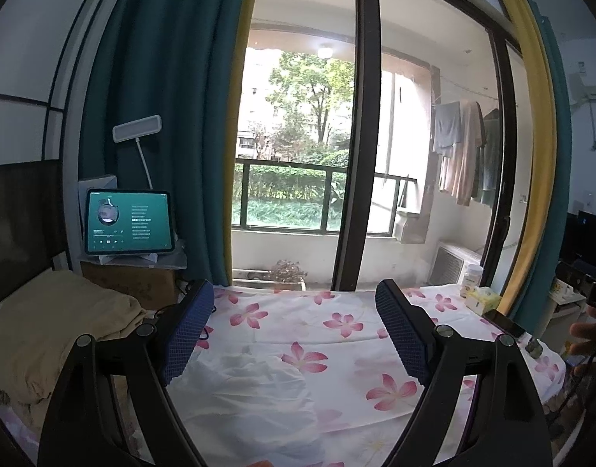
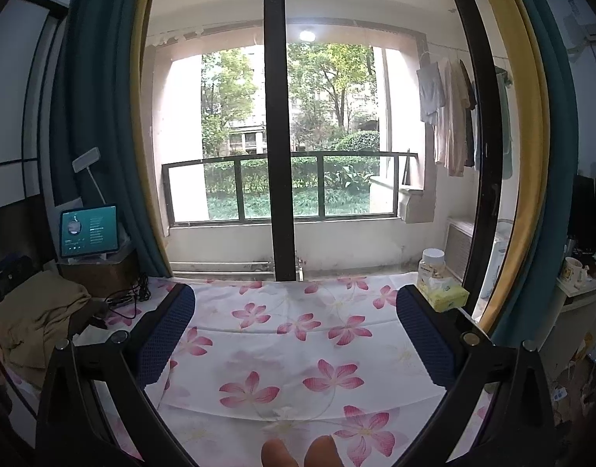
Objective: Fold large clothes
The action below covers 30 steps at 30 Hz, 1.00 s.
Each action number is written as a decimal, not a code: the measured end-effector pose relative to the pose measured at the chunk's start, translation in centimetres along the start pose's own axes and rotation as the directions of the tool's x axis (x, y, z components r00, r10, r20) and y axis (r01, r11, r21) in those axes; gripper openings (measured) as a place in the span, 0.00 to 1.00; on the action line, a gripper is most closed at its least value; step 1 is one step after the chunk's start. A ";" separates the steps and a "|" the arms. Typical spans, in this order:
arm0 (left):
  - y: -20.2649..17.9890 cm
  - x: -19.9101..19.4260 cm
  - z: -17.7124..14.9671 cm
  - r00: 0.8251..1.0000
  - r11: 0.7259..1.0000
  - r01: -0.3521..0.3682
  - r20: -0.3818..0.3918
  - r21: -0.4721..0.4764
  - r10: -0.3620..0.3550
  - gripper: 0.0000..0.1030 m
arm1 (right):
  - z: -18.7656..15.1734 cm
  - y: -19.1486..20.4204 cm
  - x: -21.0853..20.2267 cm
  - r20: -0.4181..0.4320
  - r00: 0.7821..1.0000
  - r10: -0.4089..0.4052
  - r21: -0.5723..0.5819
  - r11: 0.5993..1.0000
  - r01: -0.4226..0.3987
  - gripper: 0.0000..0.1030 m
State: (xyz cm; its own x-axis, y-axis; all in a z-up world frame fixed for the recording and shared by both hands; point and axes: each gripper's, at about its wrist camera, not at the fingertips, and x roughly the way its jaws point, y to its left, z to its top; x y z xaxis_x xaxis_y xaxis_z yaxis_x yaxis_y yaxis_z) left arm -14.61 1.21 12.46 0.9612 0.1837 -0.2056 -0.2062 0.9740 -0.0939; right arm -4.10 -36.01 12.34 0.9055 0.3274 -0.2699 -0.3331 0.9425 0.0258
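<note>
A white garment [image 1: 255, 393] lies crumpled on the floral bedsheet [image 1: 317, 323], low between the fingers of my left gripper [image 1: 296, 330]. The left gripper is open and empty, held above the bed and facing the window. My right gripper [image 2: 296, 334] is also open and empty above the floral sheet [image 2: 282, 350]; the white garment does not show clearly in the right wrist view. A tan piece of clothing [image 1: 44, 334] lies bunched at the left of the bed and also shows in the right wrist view [image 2: 37, 319].
A tablet [image 1: 127, 221] stands on a box at the left by the teal curtain. A jar [image 2: 432, 268] and a tissue pack [image 2: 445, 292] sit at the bed's far right. A phone [image 1: 508, 327] lies on the right edge. Cables [image 2: 122, 303] lie far left. Two fingers [image 2: 298, 453] show at the bottom.
</note>
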 end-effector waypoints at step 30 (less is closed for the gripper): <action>0.3 0.3 -0.4 1.000 1.000 0.009 -0.019 -0.012 -0.010 0.85 | 0.0 0.5 0.2 -0.012 1.000 0.015 -0.014 1.000 -0.015 0.99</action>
State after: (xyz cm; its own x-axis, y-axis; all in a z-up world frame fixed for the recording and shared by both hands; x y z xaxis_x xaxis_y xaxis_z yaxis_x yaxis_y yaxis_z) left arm -14.49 1.54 11.95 0.9596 0.1718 -0.2230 -0.1993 0.9740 -0.1072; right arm -4.02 -35.49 12.32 0.8972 0.3407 -0.2811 -0.3505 0.9364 0.0164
